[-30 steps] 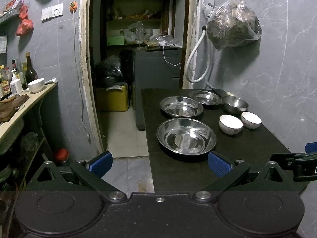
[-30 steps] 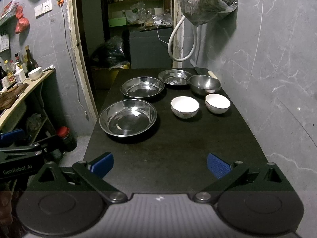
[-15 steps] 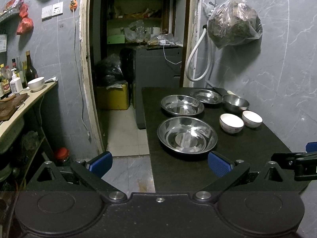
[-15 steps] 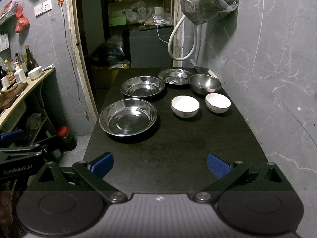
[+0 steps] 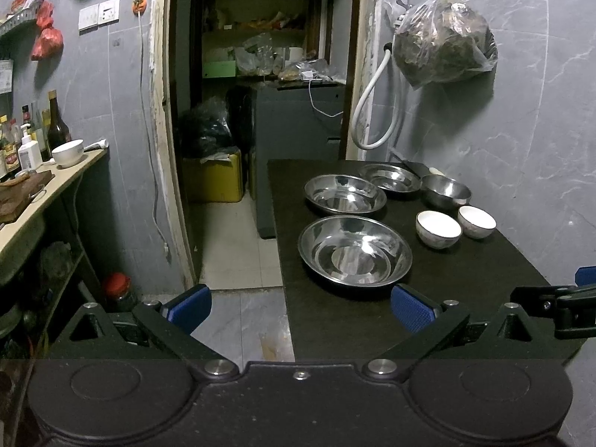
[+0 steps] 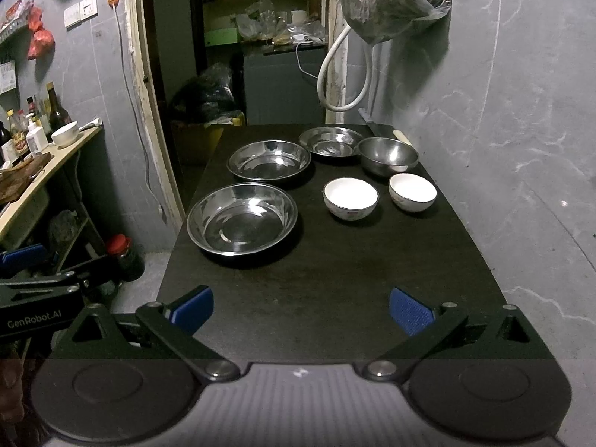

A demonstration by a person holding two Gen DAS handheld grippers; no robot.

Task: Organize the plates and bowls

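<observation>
On the black table [image 6: 335,260] stand three steel plates in a row going away from me: a large near one [image 6: 242,217], a middle one [image 6: 269,159] and a small far one [image 6: 330,141]. A steel bowl [image 6: 388,155] sits at the far right, with two white bowls [image 6: 350,197] [image 6: 412,191] in front of it. My right gripper [image 6: 301,309] hangs open over the table's near edge, nothing between its fingers. My left gripper [image 5: 300,307] is open too, off the table's left near corner, short of the large plate [image 5: 355,249].
A doorway [image 5: 260,111] opens behind the table's left side, with a yellow bin [image 5: 216,180] on the floor. A bag [image 6: 391,0] and a white hose [image 6: 335,74] hang on the grey wall at the right. A counter with bottles and a white bowl [image 5: 67,152] runs along the left.
Both views have shifted only slightly; the left gripper has drifted a little, so the table sits a touch further right. Nothing on the table has moved.
</observation>
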